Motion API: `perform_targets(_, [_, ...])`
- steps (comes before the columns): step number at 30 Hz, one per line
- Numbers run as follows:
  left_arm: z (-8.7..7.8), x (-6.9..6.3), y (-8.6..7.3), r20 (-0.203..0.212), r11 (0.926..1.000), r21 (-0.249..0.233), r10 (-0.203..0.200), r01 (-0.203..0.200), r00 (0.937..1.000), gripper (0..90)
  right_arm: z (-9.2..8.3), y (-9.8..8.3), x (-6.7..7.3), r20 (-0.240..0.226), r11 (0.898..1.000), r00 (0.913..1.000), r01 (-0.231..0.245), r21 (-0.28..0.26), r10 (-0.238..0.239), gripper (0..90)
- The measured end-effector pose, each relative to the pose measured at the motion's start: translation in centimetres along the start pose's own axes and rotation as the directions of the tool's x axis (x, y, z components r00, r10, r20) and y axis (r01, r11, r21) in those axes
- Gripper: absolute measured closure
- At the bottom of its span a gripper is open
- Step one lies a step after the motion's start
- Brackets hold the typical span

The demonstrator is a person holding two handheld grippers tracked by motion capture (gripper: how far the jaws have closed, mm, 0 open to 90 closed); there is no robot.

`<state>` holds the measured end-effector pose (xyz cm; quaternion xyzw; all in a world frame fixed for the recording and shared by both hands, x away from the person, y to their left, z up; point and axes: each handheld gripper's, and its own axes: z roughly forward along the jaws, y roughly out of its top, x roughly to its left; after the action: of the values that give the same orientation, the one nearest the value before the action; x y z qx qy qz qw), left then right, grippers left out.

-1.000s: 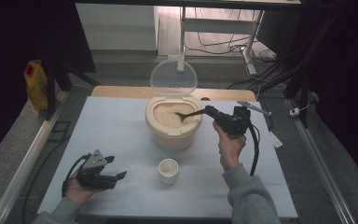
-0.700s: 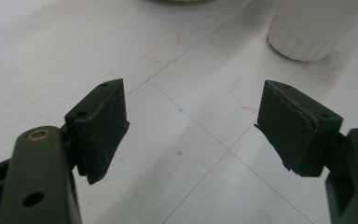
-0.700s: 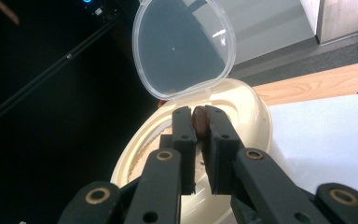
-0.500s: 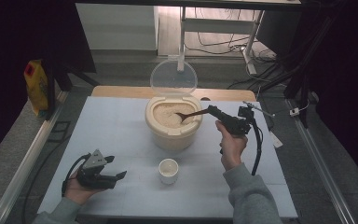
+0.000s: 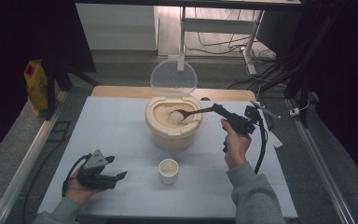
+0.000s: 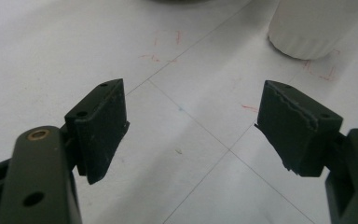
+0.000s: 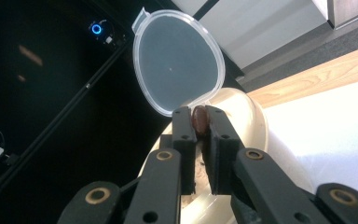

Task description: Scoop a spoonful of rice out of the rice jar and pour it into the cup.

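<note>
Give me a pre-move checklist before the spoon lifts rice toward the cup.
1. Grip: right gripper fingers clamped on the wooden spoon handle, seen in the right gripper view. ok.
2. Spoon bowl down in the rice. ok.
3. Load on spoon: cannot tell.
4. Clear lid of the rice container stands open behind, out of the lift path. ok.
5. White cup upright in front of the container, nothing over it. ok.
6. Left gripper open, low on the table, apart from the cup. ok.
</note>
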<state>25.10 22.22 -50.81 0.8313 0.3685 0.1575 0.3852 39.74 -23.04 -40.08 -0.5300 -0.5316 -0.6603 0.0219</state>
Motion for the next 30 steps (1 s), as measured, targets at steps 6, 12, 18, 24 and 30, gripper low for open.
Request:
perform_targets(6, [0.0,0.0,0.0,0.000,1.0000,0.003,0.001,-0.001,1.0000,24.0,-0.3,0.2,-0.3,-0.008,0.999,0.9994,-0.034,-0.005,0.034,83.4])
perform_targets(12, [0.1,0.0,0.0,-0.001,1.0000,0.002,0.000,0.000,1.0000,24.0,-0.4,0.1,-0.9,-0.021,0.997,0.9965,-0.081,-0.003,0.081,83.4])
perform_targets(18, [0.1,0.0,0.0,0.000,1.0000,0.004,0.000,0.000,1.0000,24.0,-1.0,0.3,-0.8,-0.036,0.996,0.9956,-0.087,-0.006,0.087,83.5])
perform_targets(24, [0.2,0.0,0.0,0.000,1.0000,0.005,0.001,-0.001,1.0000,24.0,-1.6,0.5,-0.8,-0.047,0.996,0.9946,-0.093,-0.006,0.093,83.4])
perform_targets(30, [0.2,0.0,0.1,0.001,1.0000,0.007,0.001,-0.001,1.0000,24.0,-2.3,0.5,-0.7,-0.063,0.995,0.9929,-0.101,0.006,0.101,83.5])
